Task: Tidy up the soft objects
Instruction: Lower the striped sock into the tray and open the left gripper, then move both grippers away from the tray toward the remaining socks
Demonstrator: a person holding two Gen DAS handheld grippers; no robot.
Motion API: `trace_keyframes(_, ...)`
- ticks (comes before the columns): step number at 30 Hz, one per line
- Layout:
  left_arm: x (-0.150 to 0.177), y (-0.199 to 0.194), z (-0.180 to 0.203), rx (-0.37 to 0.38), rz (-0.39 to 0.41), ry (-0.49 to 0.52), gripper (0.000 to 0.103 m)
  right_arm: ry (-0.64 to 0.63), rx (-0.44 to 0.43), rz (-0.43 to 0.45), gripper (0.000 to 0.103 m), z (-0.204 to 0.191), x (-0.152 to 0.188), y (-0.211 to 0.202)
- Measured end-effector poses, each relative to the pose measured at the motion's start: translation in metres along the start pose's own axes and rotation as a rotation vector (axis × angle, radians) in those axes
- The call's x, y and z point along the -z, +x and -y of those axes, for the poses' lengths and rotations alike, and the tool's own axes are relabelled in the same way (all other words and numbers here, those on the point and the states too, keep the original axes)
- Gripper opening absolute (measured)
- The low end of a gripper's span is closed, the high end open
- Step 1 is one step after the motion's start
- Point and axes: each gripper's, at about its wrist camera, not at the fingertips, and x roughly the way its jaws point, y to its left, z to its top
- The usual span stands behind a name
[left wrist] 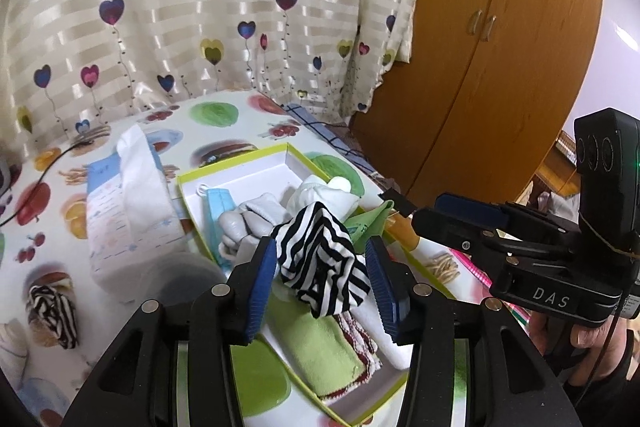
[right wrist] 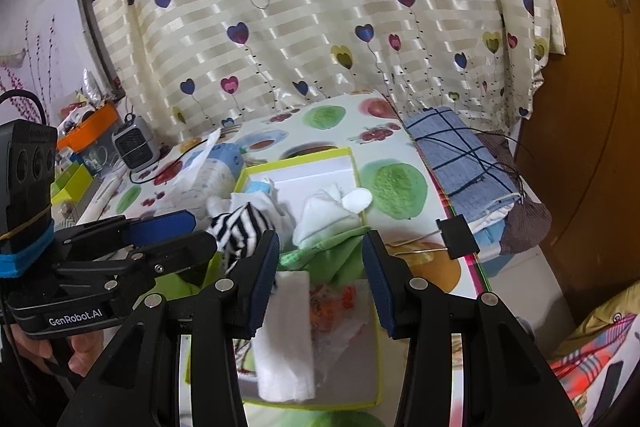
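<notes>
A green-rimmed white box lies on the fruit-print table and holds soft items: a blue mask, grey and white socks, a green towel and a white cloth. A black-and-white striped sock sits between the pads of my left gripper, which is open over the box. My right gripper is open and empty above the box's near end. The striped sock also shows in the right wrist view. A second striped sock lies on the table at left.
A tissue pack lies left of the box. A blue checked cloth and a binder clip sit at the table's right edge. A curtain hangs behind; a wooden wardrobe stands right. A small heater stands at far left.
</notes>
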Motion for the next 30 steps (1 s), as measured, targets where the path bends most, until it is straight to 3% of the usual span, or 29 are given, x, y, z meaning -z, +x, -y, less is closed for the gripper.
trace_keyframes(15,0.027,-0.058,-0.011,-0.085,0.054,-0.072,0.045,-0.093,-0.075,0.005,0.049,-0.049,0.012,-0.021)
trace_keyframes(30,0.056,-0.095,-0.040,-0.158,0.083,-0.156,0.045,-0.198,-0.156,-0.024,0.049,-0.104,0.023,-0.018)
